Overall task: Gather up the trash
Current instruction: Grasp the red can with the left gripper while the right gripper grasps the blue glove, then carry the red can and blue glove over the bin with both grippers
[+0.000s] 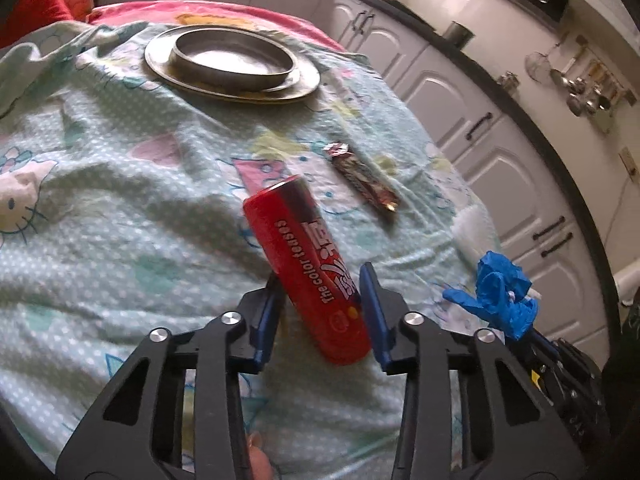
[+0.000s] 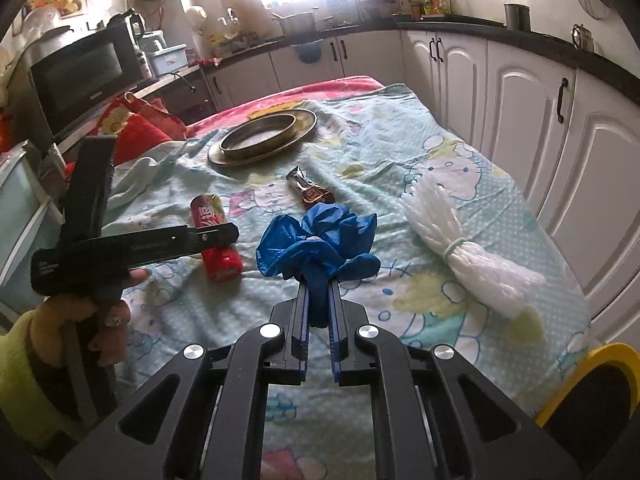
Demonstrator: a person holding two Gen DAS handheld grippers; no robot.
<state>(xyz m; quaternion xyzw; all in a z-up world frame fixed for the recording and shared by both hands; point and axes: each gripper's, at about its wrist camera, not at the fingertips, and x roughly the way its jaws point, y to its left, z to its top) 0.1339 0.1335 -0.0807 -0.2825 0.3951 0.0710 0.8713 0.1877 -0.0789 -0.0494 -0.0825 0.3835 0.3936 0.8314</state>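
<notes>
Tongs [image 2: 319,296] pinching crumpled blue glove [image 2: 316,242], glossy red tube [image 1: 310,272]

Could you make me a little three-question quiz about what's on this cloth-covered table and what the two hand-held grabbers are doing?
1. True or false: the right gripper has its jaws shut on the crumpled blue glove.
2. Which item lies between the left gripper's jaws? A) the brown snack wrapper B) the red tube C) the white bundle
3. Fill in: the metal ring rests on a round metal ____ at the far end of the table.

Key
1. True; the glove bunches out above the closed jaws.
2. B; the jaws flank the tube's lower half.
3. Plate.
</notes>
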